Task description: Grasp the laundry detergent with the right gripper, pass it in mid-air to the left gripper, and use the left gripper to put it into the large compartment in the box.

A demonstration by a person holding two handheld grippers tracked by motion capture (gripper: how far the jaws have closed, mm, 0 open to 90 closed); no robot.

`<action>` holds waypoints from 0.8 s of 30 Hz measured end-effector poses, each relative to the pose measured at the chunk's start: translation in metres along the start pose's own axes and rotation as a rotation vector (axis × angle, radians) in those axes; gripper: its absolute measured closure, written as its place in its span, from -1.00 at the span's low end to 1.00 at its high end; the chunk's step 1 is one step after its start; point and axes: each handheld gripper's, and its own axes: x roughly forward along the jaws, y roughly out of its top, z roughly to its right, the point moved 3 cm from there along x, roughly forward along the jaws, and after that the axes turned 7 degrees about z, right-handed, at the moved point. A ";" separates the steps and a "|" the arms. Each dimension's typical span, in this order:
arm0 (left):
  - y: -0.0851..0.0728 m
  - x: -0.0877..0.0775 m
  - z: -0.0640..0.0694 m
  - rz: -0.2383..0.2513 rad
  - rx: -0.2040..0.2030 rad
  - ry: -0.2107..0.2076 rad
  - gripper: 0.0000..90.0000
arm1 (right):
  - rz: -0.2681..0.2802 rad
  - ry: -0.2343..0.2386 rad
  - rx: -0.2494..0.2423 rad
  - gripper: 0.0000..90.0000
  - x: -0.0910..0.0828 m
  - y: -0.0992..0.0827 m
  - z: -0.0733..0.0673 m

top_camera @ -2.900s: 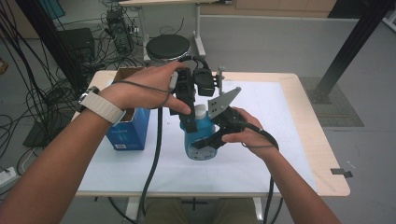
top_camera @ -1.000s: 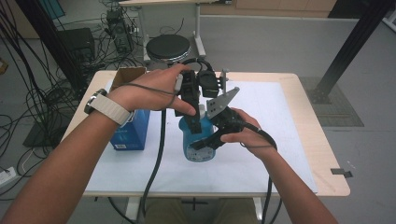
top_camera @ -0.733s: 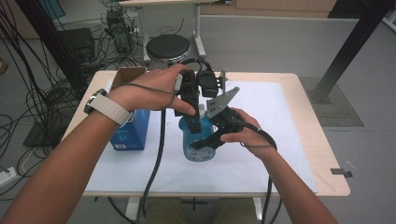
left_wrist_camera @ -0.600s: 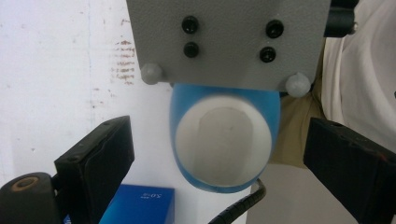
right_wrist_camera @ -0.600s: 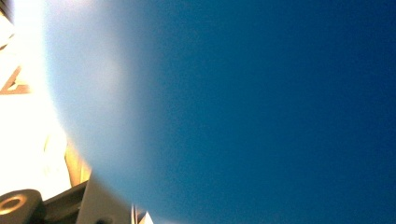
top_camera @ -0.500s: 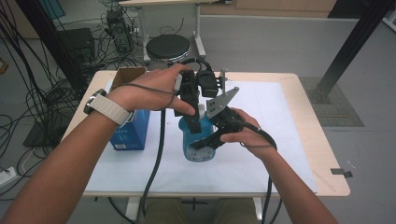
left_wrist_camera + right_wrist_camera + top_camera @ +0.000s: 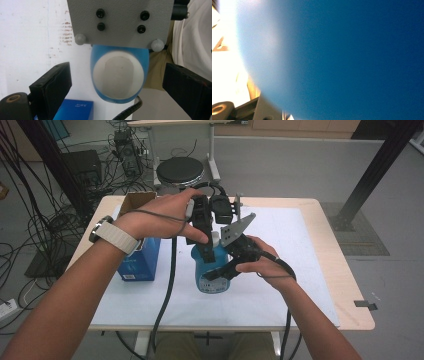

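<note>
A blue bottle (image 7: 206, 272) with a white cap (image 7: 215, 239) stands upright on the white sheet at the table's middle. My right gripper (image 7: 218, 271) comes in from the right and is shut on the bottle's body; in the right gripper view the blue wall (image 7: 342, 57) is pressed close to the lens. My left gripper (image 7: 206, 251) points straight down over the top. In the left gripper view the left gripper (image 7: 117, 70) is open, its jaws wide on either side of the cap (image 7: 118, 75) without touching it. The right gripper's grey plate (image 7: 120, 22) hides the bottle's far side.
A blue carton (image 7: 140, 262) stands left of the bottle, seen also as a blue carton (image 7: 72, 110) under the left jaw. A brown cardboard box (image 7: 137, 200) sits behind it. Cables hang off the front edge. A round black stool (image 7: 180, 170) stands beyond the table.
Since the oldest frame my left hand has edged a little farther over the bottle's top. Across the last second neither hand nor the bottle has moved.
</note>
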 end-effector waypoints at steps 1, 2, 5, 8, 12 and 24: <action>0.000 0.000 0.000 0.000 0.001 0.001 -0.80 | -0.001 -0.001 -0.003 -0.04 0.000 0.000 0.000; 0.000 0.000 0.000 0.001 0.001 0.000 -0.80 | -0.001 -0.001 -0.002 -0.04 0.000 0.000 0.000; 0.000 0.000 0.000 0.001 0.002 0.000 -0.80 | 0.000 -0.001 0.004 -0.04 -0.001 0.000 0.000; 0.000 0.000 0.000 0.001 0.001 0.000 -0.80 | 0.001 0.000 -0.001 -0.04 -0.001 0.000 0.000; 0.001 -0.001 0.001 0.002 0.006 -0.002 -0.80 | 0.003 0.000 0.002 -0.04 -0.001 0.000 0.000; 0.000 -0.001 0.001 0.009 0.001 -0.003 -0.80 | 0.005 0.002 0.011 -0.04 -0.001 -0.001 0.000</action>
